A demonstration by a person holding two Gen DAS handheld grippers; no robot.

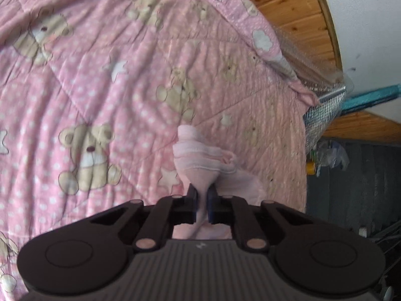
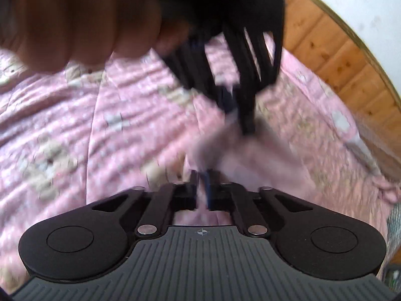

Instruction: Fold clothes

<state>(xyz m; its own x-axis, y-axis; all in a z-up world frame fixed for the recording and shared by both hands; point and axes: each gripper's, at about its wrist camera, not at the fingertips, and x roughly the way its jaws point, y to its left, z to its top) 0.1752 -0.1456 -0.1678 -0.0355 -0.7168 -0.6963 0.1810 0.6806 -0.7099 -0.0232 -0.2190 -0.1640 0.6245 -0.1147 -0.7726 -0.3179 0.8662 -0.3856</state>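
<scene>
Your left gripper (image 1: 201,197) was closed tight on a small pale pink garment (image 1: 198,160), the fabric bunched into a narrow neck between the pads and flaring out beyond them. The garment hung just above the pink teddy-bear quilt (image 1: 100,75), near the quilt's right edge, where the wooden wall (image 1: 288,10) showed beyond it. Whether its far end touched the quilt, I could not tell.

Your right gripper (image 2: 201,178) had its fingers nearly together, with only a thin gap showing. The right wrist view was badly blurred, so I could not tell whether cloth was pinched there or merely lay just beyond the tips. In that view your left hand (image 2: 75,20) and its gripper came in from the top, meeting the garment from the far side.

The step looked like drawing the piece out between the two grips before laying it down. To do it well, you needed two separate corners held, not one bunched handful, and an even pull so the hem lay straight.

From the left wrist view the garment's long axis ran away from the fingers, its rolled end pointing forward and slightly left.
</scene>
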